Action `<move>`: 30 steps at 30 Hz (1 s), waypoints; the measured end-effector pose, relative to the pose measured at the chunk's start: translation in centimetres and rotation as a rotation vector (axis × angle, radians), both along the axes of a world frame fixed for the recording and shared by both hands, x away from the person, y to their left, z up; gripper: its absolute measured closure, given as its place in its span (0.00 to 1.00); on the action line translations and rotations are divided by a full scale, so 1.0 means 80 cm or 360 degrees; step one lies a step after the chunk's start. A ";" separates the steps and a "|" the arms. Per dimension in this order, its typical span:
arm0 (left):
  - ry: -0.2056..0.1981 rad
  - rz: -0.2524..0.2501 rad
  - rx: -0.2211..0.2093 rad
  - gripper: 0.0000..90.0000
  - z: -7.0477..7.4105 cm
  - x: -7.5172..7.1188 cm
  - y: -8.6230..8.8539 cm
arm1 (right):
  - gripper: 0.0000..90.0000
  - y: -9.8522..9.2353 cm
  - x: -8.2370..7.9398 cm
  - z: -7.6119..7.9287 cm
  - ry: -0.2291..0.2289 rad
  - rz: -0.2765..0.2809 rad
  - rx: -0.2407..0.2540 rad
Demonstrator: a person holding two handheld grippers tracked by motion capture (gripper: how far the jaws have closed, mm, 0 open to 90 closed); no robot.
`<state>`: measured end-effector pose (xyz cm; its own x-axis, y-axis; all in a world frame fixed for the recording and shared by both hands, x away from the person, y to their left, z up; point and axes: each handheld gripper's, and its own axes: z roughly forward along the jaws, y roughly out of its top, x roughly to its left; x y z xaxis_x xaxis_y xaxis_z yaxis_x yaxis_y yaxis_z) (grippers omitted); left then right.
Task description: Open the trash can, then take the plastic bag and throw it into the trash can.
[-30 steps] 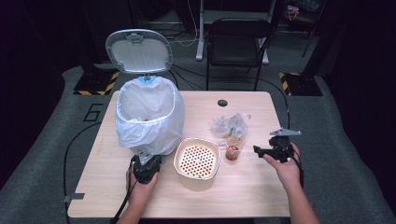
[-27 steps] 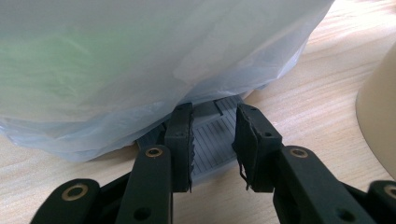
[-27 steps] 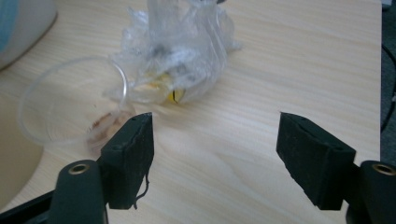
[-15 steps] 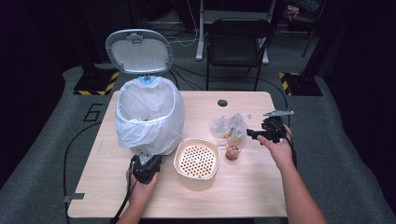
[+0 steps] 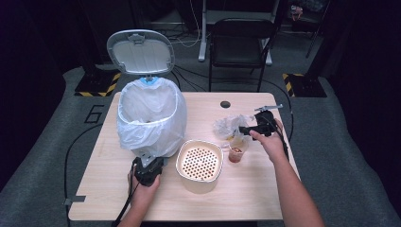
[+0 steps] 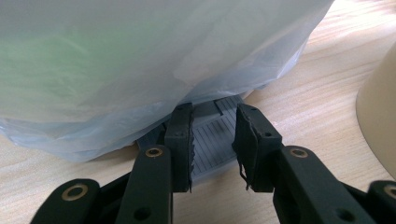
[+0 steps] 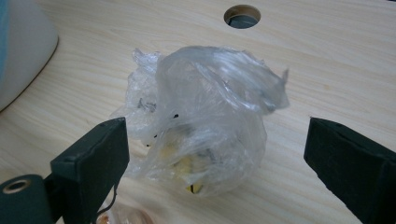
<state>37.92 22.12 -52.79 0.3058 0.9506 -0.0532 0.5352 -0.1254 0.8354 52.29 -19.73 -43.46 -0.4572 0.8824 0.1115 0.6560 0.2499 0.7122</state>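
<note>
A pedal bin lined with a white bag [image 5: 151,118] stands at the table's left with its lid [image 5: 140,52] up. My left gripper [image 5: 150,166] sits at its foot. In the left gripper view its jaws [image 6: 215,114] stand close together, tips down on the grey ribbed pedal [image 6: 210,149] under the liner [image 6: 140,60]. A crumpled clear plastic bag [image 5: 229,125] lies right of centre. My right gripper [image 5: 243,128] is level with it; its jaws have just been opening and stand wide on either side of the bag [image 7: 205,121], not touching it.
A beige perforated basket [image 5: 199,161] stands front centre, with a small clear cup [image 5: 236,153] to its right, just in front of the bag. A cable hole [image 5: 225,104] lies behind the bag. A folding chair [image 5: 241,38] stands beyond the table's far edge.
My right gripper has moved left and away from me, up to the plastic bag, and its jaws have spread. The left hand and the bin lid have stayed put.
</note>
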 end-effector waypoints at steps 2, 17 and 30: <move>0.0001 -0.0006 0.0007 0.75 0.000 0.000 0.000 | 0.07 0.005 0.007 -0.003 0.0020 -0.0005 0.0002; -0.0006 -0.0007 0.0011 0.75 0.000 0.000 0.001 | 0.30 0.021 0.043 -0.042 0.0148 0.0049 -0.0073; -0.0004 0.0007 -0.0005 0.75 0.000 0.000 0.000 | 0.62 0.012 0.049 -0.063 0.0224 0.0012 -0.0064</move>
